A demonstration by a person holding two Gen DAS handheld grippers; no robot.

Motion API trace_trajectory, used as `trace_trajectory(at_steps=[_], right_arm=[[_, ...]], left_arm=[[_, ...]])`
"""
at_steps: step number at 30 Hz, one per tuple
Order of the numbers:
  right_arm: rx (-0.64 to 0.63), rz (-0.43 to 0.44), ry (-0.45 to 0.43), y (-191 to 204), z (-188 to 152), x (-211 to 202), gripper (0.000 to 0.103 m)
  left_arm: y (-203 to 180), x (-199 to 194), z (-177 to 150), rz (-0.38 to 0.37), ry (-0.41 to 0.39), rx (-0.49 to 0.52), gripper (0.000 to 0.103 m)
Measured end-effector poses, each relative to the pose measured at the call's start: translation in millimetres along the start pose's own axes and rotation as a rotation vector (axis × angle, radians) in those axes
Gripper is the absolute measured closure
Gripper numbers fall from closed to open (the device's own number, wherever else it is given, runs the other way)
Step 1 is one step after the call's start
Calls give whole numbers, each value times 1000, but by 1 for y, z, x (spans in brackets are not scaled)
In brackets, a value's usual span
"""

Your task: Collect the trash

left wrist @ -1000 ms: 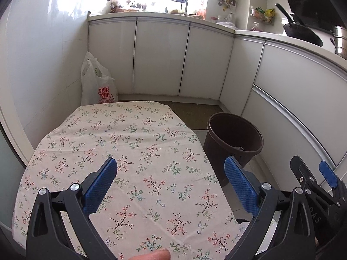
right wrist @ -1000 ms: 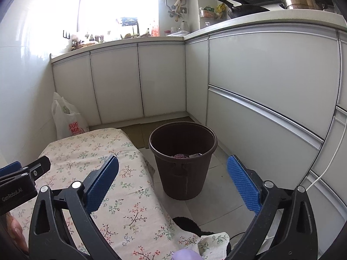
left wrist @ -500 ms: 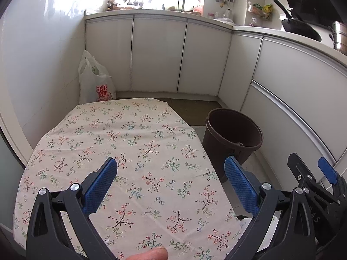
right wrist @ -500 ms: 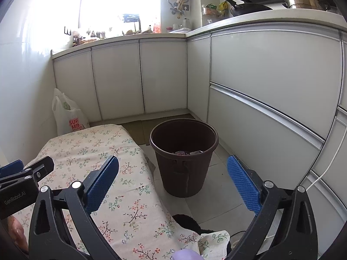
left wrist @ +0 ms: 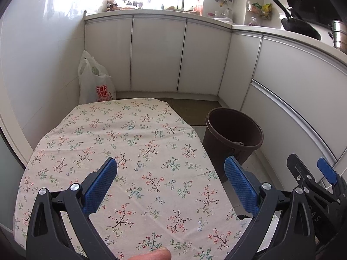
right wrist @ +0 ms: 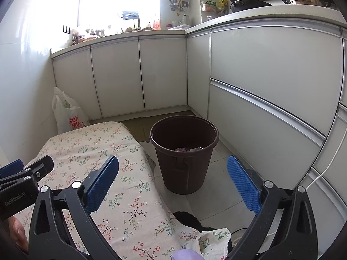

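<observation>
While we held both tools over the table [left wrist: 134, 130], its floral cloth [left wrist: 104, 121] lay bare across the whole top. Our left gripper [left wrist: 171, 179] hung above the near half of the cloth with its blue pads [left wrist: 102, 184] spread wide and nothing between them. Our right gripper [right wrist: 173, 182] was likewise wide apart and empty, hanging past the table's right edge, its left pad over the cloth and its right pad over the floor tiles [right wrist: 219, 190]. We saw the brown trash bin [right wrist: 184, 151] standing on the floor just beside the table's right edge, near the far right corner, close to the white lower cabinets [right wrist: 260, 82]. A few scraps of trash [right wrist: 186, 149] lay at the bottom of the bin; we could not tell what they were. A white plastic bag [left wrist: 95, 82] with red lettering stood on the floor against the wall just beyond the table's far left corner. A fingertip [left wrist: 151, 255] showed at the bottom edge of the left view.
</observation>
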State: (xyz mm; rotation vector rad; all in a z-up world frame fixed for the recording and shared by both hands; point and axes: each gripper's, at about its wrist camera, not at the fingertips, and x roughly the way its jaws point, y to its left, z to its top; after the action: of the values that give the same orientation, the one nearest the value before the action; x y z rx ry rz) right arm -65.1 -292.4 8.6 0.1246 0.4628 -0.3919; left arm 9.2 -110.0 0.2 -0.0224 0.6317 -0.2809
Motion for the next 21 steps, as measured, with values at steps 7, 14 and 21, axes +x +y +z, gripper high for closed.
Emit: trace_trajectory(at_steps=[7,14,21], right_arm=[[-6,0,3,2,-1,-1,7],[-5,1,3,3,-1,-1,7],[-2,1,8,3,-2,0,7]], left_arm=[[0,0,0,0,0,0,7],[0,0,-1,5,-3,-2,7],[1,0,-1,6,3,-5,7]])
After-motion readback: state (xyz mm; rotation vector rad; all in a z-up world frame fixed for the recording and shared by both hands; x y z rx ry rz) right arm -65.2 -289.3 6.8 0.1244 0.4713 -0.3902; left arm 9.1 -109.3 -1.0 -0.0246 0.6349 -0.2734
